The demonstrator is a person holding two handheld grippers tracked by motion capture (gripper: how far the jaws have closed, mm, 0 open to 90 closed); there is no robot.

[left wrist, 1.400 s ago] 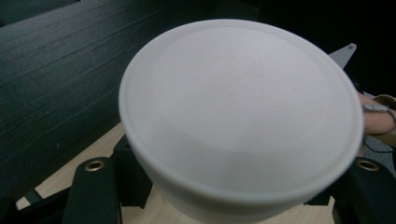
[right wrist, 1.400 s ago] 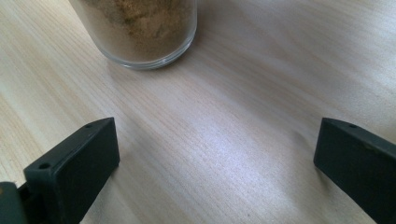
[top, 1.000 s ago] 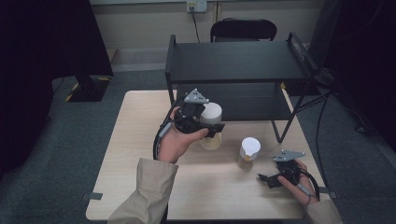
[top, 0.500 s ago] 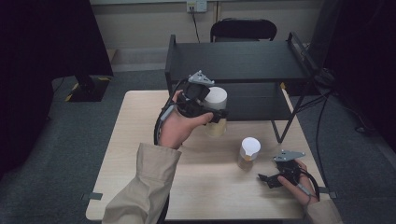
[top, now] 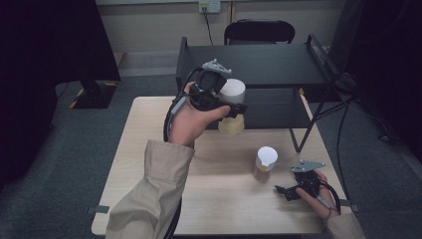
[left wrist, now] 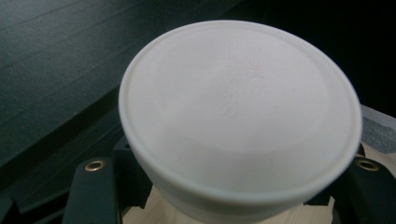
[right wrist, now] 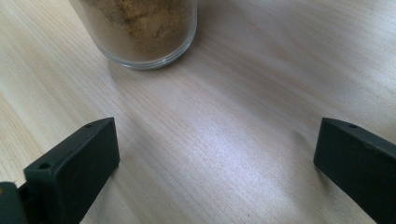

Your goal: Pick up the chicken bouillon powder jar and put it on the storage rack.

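Two jars show in the high view: one held up off the wooden table (top: 149, 164) by the left gripper (top: 234, 107), in front of the black shelf (top: 259, 64), and a second jar (top: 263, 164) standing on the table near the right gripper (top: 286, 190). The held jar (top: 232, 107) has a white lid above a pale tan body, and the jaws clasp it just under the lid. The right gripper lies low at the table's near right corner, with its jaws pointing toward the standing jar.

From the left gripper view, the held jar's lid (left wrist: 240, 116) is seen close up: round, plain white, with a raised rim, a black jaw on either side of the jar below it and the dark shelf behind.

From the right gripper view, the jaws stand wide apart over bare wood, grasping nothing. Ahead of them is the glass base of the second jar (right wrist: 140, 32), holding brownish powder, a detail that the high view leaves vague.
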